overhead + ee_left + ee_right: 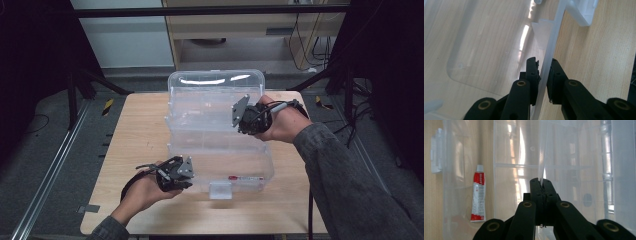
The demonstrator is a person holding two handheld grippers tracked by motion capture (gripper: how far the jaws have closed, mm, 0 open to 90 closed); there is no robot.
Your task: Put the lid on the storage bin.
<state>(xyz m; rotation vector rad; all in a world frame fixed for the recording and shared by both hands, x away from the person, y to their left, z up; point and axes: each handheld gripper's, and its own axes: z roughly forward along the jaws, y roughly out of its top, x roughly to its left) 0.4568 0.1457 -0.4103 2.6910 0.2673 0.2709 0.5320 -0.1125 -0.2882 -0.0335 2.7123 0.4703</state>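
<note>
Your left tongs [543,75] clamp the box [220,150] wall near the worktop's [135,145] front edge to steady it; right tongs [541,185] pinch a divider [541,157] to lift it.

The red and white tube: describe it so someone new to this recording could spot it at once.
On the wooden table stands a clear plastic box with its lid raised. The tube lies flat inside, along the front wall nearest the person, just right of the white latch. It is the one coloured thing in the see-through box.

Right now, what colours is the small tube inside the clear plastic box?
Red and white tube, clearest in the right gripper view.
</note>
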